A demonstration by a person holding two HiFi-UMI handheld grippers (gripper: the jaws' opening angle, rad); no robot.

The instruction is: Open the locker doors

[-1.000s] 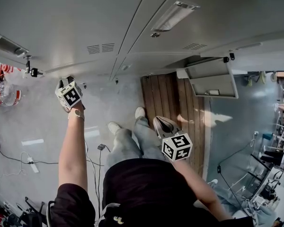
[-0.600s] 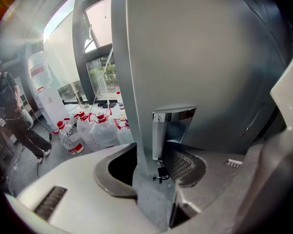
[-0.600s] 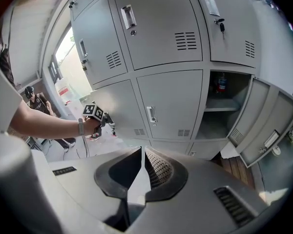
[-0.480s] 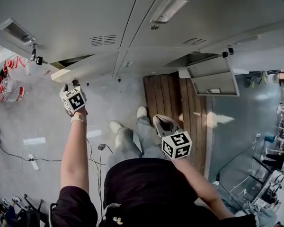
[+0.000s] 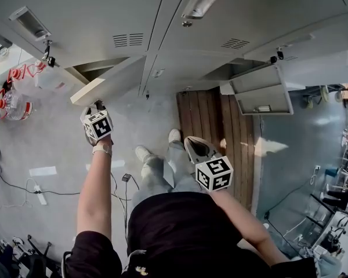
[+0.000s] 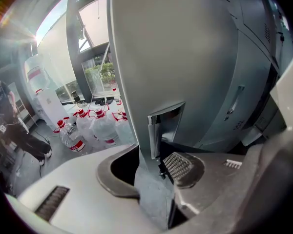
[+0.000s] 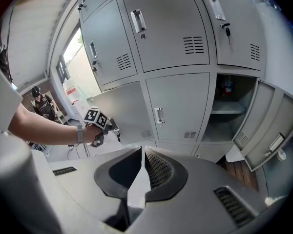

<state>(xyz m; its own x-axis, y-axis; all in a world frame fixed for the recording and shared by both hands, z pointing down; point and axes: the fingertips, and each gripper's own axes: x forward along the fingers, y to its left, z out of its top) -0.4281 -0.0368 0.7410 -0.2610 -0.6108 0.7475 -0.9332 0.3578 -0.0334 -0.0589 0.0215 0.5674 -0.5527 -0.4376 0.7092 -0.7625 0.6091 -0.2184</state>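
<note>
Landmark: the bank of grey metal lockers (image 7: 171, 33) (image 5: 104, 16) stands in front of you, its doors vented and fitted with handles.
Task door: the grey metal locker door (image 5: 107, 86) (image 6: 171, 57) (image 7: 122, 111) sits in the bank's bottom row at its left end and stands part-way swung out from the bank.
Left tool: your left tool (image 5: 95, 106) (image 6: 154, 165) (image 7: 110, 126) has just been closing its jaws. They now clamp that door's free edge, just below the shiny steel latch plate (image 6: 163, 126).
Right tool: your right tool (image 5: 196, 146) (image 7: 142, 167) has its jaws together with nothing between them. It is held back from the bank, well apart from any door.
Second door: another grey locker door (image 5: 261, 91) (image 7: 273, 130) hangs wide open at the bank's lower right.
Background: clear water bottles with red caps (image 6: 100, 126) (image 5: 11, 106) lie on the floor off the bank's left end.
</note>
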